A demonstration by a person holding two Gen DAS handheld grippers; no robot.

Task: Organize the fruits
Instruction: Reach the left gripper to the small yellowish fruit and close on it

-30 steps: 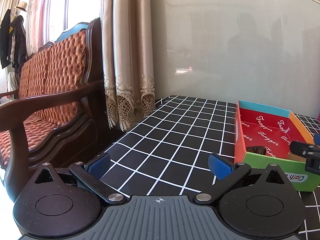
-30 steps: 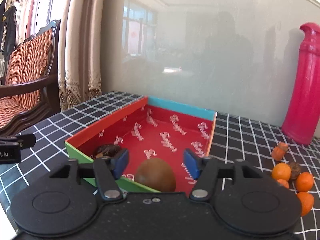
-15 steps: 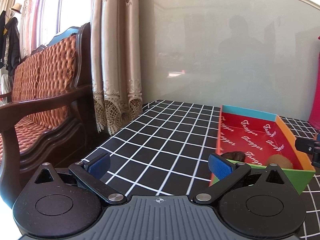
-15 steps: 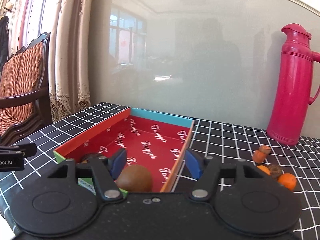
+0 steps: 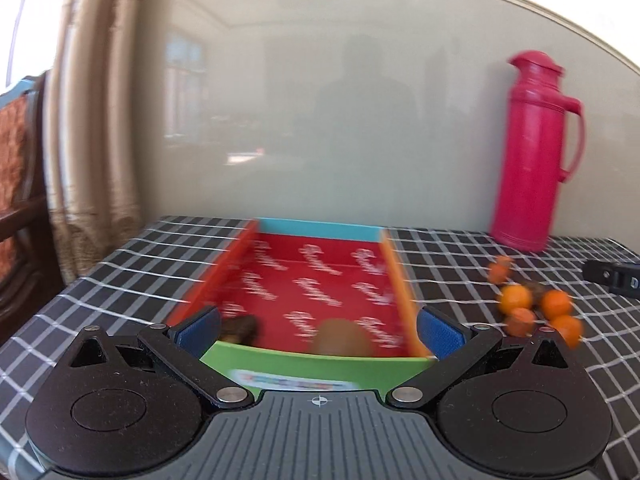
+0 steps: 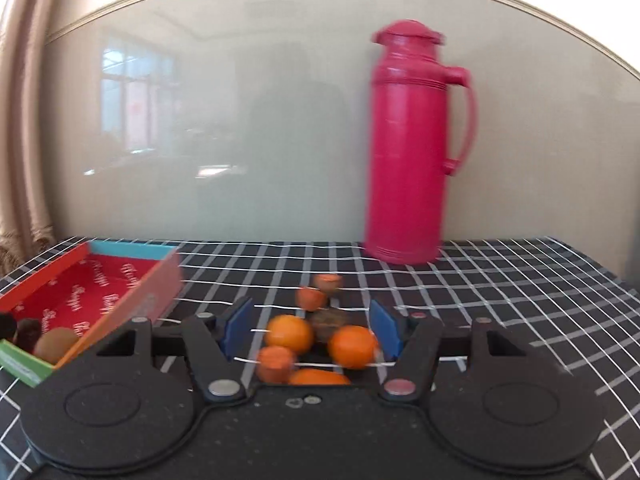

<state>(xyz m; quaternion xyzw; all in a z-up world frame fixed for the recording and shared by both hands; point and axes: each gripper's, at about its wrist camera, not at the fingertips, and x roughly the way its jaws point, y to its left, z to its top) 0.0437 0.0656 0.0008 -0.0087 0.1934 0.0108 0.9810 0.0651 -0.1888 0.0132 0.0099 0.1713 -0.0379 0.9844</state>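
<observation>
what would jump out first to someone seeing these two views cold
The tall pink thermos standing upright at the back of the checked table, against the wall, grabs the eye first. Next comes the cluster of orange fruits lying loose on the table right in front of the open right gripper. Left of them sits the red-lined box, with a brown kiwi near its front wall.

Checked table [image 6: 500, 300], box [image 6: 156, 292], oranges [image 6: 290, 334] (blurred, perhaps five), flask [image 6: 408, 148]
</observation>
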